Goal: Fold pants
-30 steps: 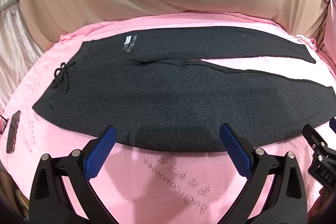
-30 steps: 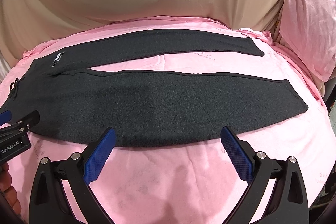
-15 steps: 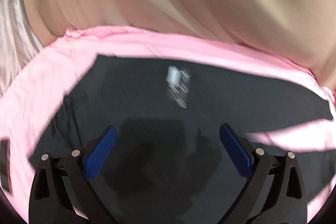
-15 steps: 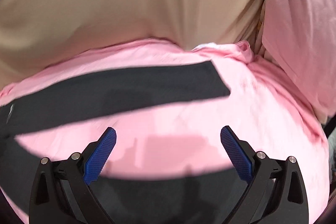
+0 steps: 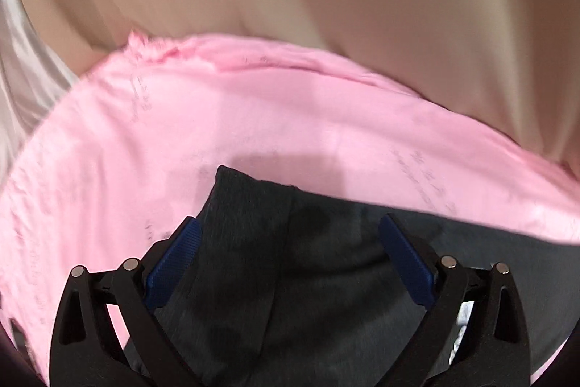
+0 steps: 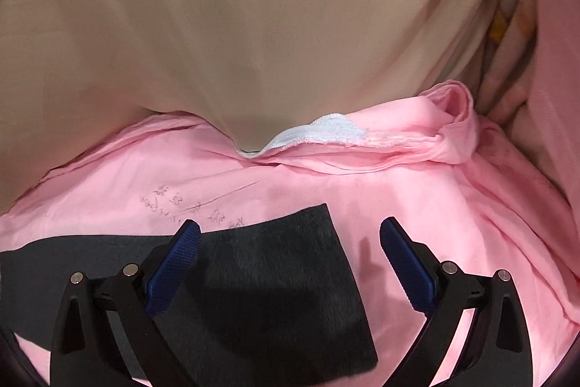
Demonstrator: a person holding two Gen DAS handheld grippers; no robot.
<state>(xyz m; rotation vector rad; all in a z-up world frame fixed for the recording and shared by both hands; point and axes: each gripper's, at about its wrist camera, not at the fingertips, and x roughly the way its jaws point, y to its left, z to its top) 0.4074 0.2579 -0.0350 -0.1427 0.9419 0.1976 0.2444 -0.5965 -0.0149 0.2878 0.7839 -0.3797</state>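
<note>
Dark grey pants lie flat on a pink sheet. In the left wrist view the far waistband corner of the pants (image 5: 290,260) lies between the fingers of my left gripper (image 5: 288,238), which is open and just above the cloth. In the right wrist view the far leg's cuff end (image 6: 275,263) lies under my right gripper (image 6: 290,238), which is open; the cuff's edge runs between the blue fingertips (image 6: 181,252). Neither gripper holds cloth.
The pink sheet (image 5: 253,126) covers the surface and ends at a beige curtain (image 6: 253,24) behind. The sheet is bunched with a white strip (image 6: 319,133) at the far edge. More pink cloth (image 6: 558,60) hangs at the right.
Both grippers have moved forward across the pants from the near edge to the far side. The left now sits over the waistband corner, the right over the far leg's cuff. Both stay open.
</note>
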